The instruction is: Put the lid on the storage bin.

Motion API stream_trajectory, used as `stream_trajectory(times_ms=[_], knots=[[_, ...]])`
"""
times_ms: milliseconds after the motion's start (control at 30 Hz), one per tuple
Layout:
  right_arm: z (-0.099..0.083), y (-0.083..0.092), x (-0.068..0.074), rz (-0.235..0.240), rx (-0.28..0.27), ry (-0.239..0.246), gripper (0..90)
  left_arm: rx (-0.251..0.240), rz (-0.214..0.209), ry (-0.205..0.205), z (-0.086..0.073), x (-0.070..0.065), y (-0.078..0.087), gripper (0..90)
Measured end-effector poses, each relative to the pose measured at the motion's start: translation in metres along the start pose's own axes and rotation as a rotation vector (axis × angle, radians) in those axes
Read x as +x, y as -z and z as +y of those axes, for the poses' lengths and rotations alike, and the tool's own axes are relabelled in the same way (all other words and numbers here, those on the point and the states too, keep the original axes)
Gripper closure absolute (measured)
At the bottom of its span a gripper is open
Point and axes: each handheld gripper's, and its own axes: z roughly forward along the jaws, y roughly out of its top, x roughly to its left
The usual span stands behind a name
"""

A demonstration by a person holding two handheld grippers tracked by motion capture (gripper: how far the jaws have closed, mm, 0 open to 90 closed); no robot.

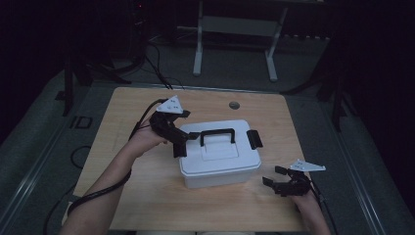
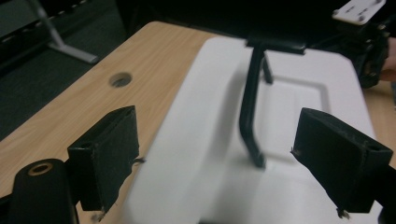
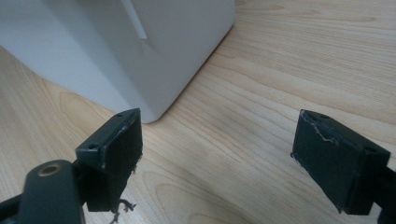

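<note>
We see a white lidded box [image 1: 220,154] with black handle [image 1: 217,135] at worktop [image 1: 127,112] centre. Left tongs [image 1: 183,144] at its 9 o'clock, apart, nothing between; right tongs [image 1: 274,177] at 4 o'clock, apart. Light wood worktop, dark room.

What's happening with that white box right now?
Left gripper open at white box lid, right gripper open on table. Handle upright. Nothing in the way.

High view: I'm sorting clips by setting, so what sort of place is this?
Probably a dim lab or recording room: a lone wooden table on grey carpet, cables on the floor, and a white metal stand behind.
</note>
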Motion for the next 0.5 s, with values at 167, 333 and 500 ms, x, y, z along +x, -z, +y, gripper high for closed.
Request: stream_trajectory(times_ms=[167, 333, 500], knots=[[0.000, 0.000, 0.000, 0.000, -0.001, -0.003, 15.7, -0.037, 0.028, 0.032, -0.019, 0.007, 0.022, 14.0], [-0.001, -0.001, -0.001, 0.012, 0.005, -0.009, 15.6, -0.028, 0.040, 0.049, -0.033, 0.012, 0.036, 14.0], [-0.001, 0.000, -0.001, 0.006, -0.005, -0.007, 15.6, -0.038, 0.052, 0.059, -0.048, 0.013, 0.051, 14.0]])
